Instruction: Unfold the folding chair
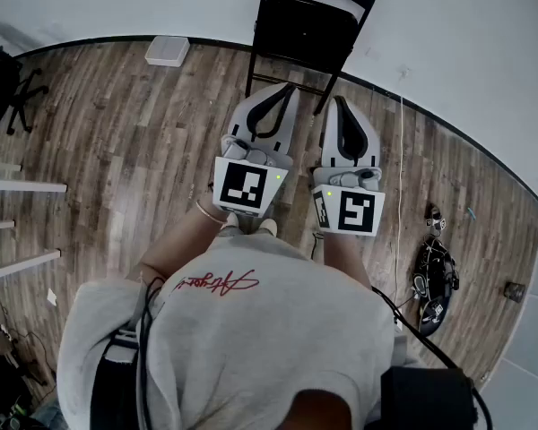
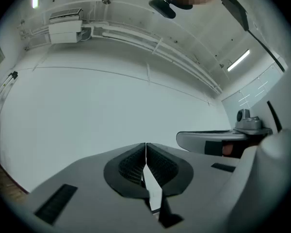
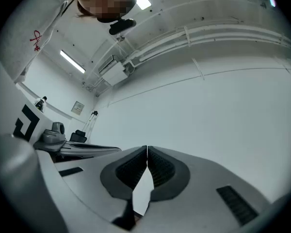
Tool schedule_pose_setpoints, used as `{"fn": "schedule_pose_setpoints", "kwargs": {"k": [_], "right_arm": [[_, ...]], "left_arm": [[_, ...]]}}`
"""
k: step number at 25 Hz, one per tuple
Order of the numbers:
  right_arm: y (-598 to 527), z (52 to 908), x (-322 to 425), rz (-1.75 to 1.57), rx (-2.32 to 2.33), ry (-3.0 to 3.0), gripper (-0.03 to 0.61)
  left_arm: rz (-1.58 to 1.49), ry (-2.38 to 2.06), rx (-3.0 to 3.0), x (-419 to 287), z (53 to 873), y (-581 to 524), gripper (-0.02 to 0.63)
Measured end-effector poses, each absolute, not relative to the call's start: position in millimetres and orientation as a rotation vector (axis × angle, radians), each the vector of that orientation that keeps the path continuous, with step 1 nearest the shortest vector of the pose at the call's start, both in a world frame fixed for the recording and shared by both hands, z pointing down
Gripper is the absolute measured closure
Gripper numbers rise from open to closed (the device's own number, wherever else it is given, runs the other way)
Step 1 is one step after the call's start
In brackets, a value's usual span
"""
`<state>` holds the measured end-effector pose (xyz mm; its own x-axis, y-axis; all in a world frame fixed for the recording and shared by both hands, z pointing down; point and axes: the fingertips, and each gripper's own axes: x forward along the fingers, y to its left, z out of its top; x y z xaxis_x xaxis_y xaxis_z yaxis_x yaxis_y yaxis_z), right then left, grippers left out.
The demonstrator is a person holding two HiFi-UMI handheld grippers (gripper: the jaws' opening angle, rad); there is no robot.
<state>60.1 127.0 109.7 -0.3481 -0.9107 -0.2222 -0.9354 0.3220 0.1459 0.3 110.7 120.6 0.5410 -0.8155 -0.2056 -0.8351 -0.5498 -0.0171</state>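
A black metal folding chair (image 1: 309, 16) stands at 12 o'clock in the head view. It is folded flat, with its top against the white wall (image 1: 448, 43) and its feet on the brown wood-plank floor (image 1: 125, 150).

Just below it the person holds both tools side by side, pointing up the picture toward the chair. The left gripper (image 1: 285, 88) is at about 11 o'clock from the picture's centre and the right gripper (image 1: 338, 102) at about 1 o'clock. Their tips come close to the chair's lower legs, but whether they touch cannot be told from above.

In the left gripper view the black ribbed fingers (image 2: 131, 165) are clenched tip to tip with nothing between them, and only bare wall shows ahead. In the right gripper view the fingers (image 3: 162, 168) are likewise pressed together and empty. Each gripper view catches the neighbouring tool at its side, at 3 o'clock in the left one and 9 o'clock in the right one.

On the floor, a small white rectangular box (image 1: 167, 50) lies by the wall at 11 o'clock. A black office chair (image 1: 4, 83) sits at 10 o'clock, a white stool frame (image 1: 18, 186) at 9 o'clock, and a tangle of black cables (image 1: 435, 280) at 4 o'clock. The person's light grey shirt (image 1: 251, 339) fills the 6 o'clock area.
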Motion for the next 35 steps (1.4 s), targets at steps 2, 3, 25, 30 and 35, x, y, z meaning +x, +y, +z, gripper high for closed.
{"fn": "schedule_pose_setpoints", "kwargs": {"k": [2, 3, 25, 30, 35], "right_arm": [[129.5, 108.5, 58.8, 0.381, -1.725, 2.467, 0.558], [130.3, 108.1, 58.2, 0.381, -1.723, 2.467, 0.558], [143.3, 107.3, 73.3, 0.390, -1.653, 2.503, 0.558], [134.3, 119.8, 83.5, 0.386, -1.629, 2.539, 0.558], [106.9, 138.9, 80.0, 0.345, -1.625, 2.577, 0.558]], "left_arm": [[0.264, 1.426, -2.659, -0.1, 120.5, 112.7, 0.595], [0.263, 1.426, -2.660, -0.2, 120.4, 113.5, 0.595], [0.269, 1.465, -2.625, 14.6, 118.2, 120.7, 0.595], [0.238, 1.530, -2.579, 17.1, 129.5, 110.3, 0.595], [0.224, 1.556, -2.578, 14.5, 142.2, 81.4, 0.595]]}}
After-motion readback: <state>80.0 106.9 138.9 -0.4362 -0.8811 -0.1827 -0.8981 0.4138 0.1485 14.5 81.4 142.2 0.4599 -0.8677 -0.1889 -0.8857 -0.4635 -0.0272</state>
